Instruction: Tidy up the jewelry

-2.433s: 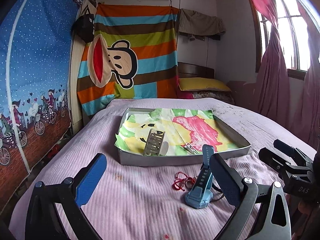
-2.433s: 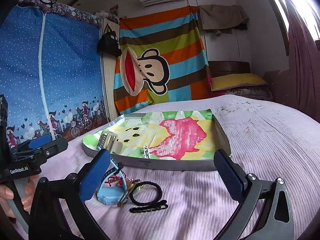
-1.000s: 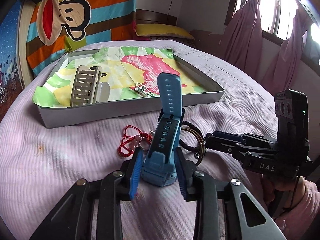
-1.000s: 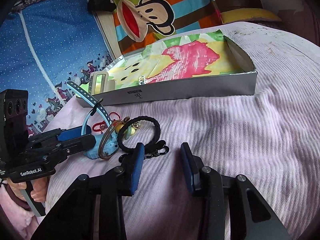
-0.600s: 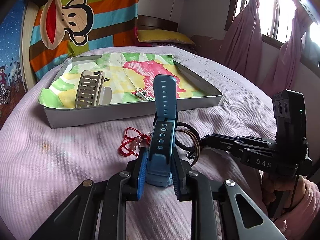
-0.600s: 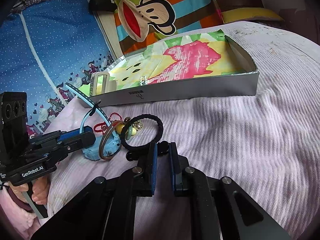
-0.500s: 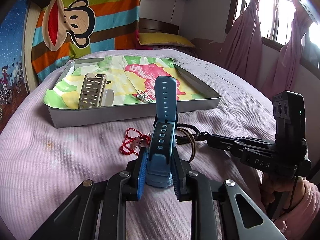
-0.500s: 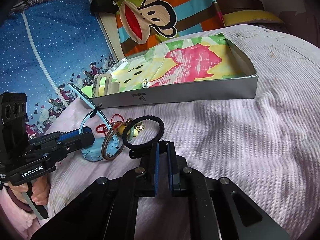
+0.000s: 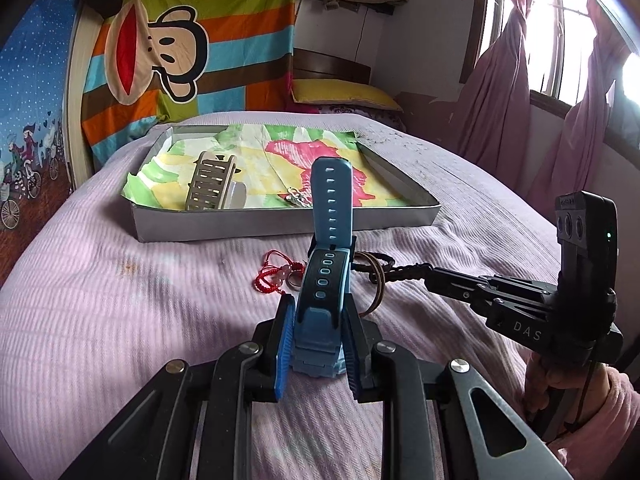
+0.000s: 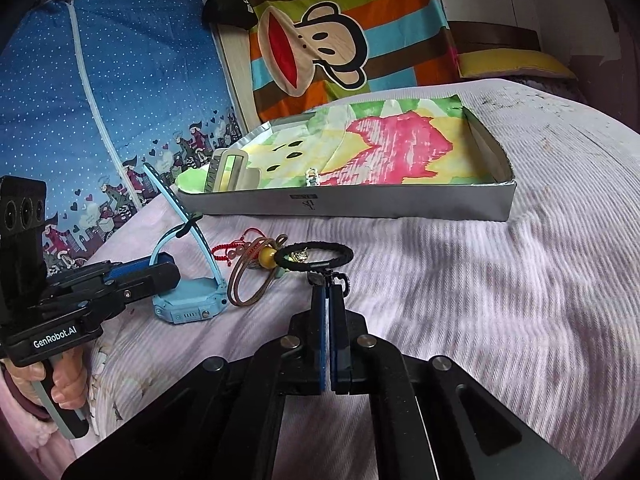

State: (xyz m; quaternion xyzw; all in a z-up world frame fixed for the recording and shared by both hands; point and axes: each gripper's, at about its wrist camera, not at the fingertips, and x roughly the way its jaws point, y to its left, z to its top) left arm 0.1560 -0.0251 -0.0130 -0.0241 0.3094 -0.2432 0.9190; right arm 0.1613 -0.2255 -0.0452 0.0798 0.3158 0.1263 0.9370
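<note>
My left gripper (image 9: pixel 316 344) is shut on the body of a blue watch (image 9: pixel 326 272), whose strap stands upright; it also shows in the right wrist view (image 10: pixel 188 300). My right gripper (image 10: pixel 329 300) is shut on the clasp of a black braided bracelet (image 10: pixel 316 257), lifting its ring off the bed. A red string bracelet (image 9: pixel 276 276), a brown bangle (image 10: pixel 248 280) and a yellow bead (image 10: pixel 267 257) lie beside them. The grey tray (image 9: pixel 280 226) with colourful paper holds a beige watch (image 9: pixel 210 186) and a small silver piece (image 9: pixel 296 199).
Everything rests on a lilac ribbed bedspread (image 9: pixel 100 300). The tray (image 10: pixel 400 204) lies just beyond the jewelry pile. A striped monkey cloth (image 9: pixel 180 52) hangs behind, a blue wardrobe (image 10: pixel 100 100) stands at the left, and curtains (image 9: pixel 520 120) hang at the right.
Both grippers came down from open above the bed and shut, the left on the blue watch, the right on the black bracelet. The bracelet ring has risen a little.
</note>
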